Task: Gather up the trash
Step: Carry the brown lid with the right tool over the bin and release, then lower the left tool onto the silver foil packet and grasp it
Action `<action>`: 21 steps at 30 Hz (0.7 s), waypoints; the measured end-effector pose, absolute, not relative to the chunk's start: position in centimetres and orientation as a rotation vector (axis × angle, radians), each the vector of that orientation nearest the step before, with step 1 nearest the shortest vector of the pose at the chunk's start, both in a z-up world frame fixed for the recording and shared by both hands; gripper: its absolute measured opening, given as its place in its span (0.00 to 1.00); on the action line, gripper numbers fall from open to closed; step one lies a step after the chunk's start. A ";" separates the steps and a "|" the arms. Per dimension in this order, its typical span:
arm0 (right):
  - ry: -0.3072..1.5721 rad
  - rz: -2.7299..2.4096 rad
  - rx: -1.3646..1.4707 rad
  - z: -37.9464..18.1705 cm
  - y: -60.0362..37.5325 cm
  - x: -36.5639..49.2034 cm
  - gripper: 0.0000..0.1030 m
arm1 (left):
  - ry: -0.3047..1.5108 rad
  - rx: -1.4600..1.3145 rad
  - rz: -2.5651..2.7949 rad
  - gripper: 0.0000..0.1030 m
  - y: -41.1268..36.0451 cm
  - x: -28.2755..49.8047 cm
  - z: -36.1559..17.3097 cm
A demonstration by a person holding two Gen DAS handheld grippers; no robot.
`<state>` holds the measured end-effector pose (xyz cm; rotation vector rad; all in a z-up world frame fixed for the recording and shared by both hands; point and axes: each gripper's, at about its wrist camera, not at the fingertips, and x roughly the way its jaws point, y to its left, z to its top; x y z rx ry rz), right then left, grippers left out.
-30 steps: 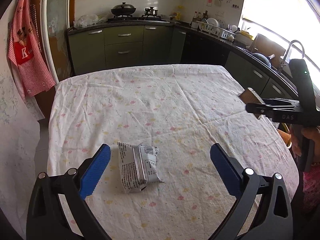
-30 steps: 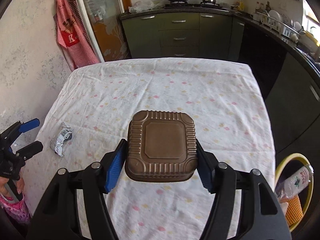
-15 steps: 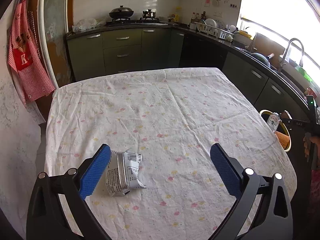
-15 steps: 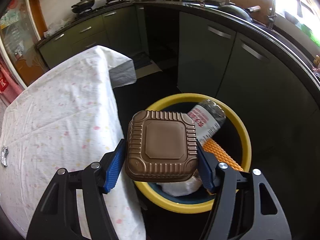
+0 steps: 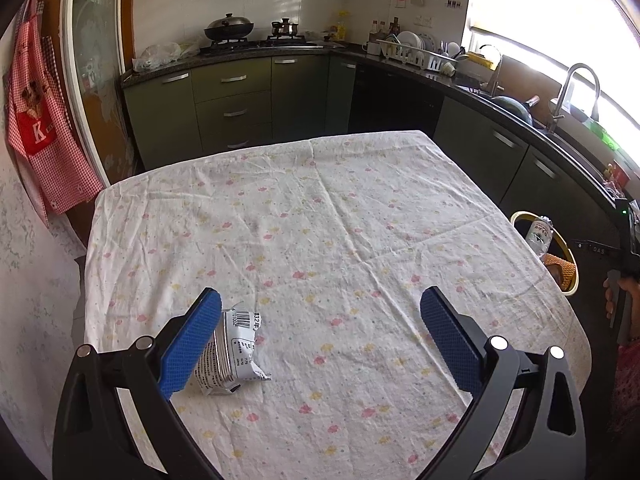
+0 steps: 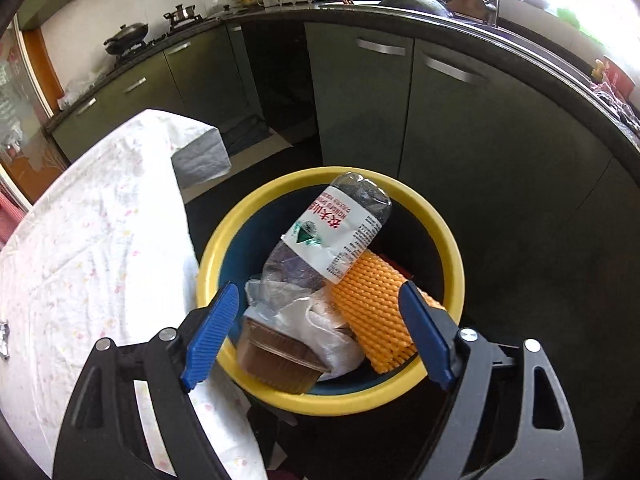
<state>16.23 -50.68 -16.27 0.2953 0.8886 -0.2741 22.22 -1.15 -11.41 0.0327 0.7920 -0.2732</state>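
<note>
Ahead of the left gripper (image 5: 320,336) bare tablecloth (image 5: 320,220) except a wrapper (image 5: 236,352) by its left pad; below the right gripper (image 6: 316,332), bin (image 6: 452,248) crowded with trash.

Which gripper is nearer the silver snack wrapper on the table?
Left. The left gripper is open, the wrapper beside its left pad. The right gripper, jaws opening and empty, is over the yellow-rimmed bin off the table's edge.
</note>
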 end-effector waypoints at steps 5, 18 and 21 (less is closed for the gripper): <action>0.833 -0.166 0.346 -15.0 -47.6 14.0 0.75 | 0.808 0.058 -0.220 0.95 0.3 21.9 -11.6; 0.779 0.006 0.378 -13.2 -42.4 13.1 0.78 | 0.994 -0.011 -0.176 0.95 4.9 26.0 -15.1; 0.789 0.020 0.381 -13.2 -42.0 12.9 0.78 | 1.037 -0.004 -0.162 0.95 4.8 26.9 -16.7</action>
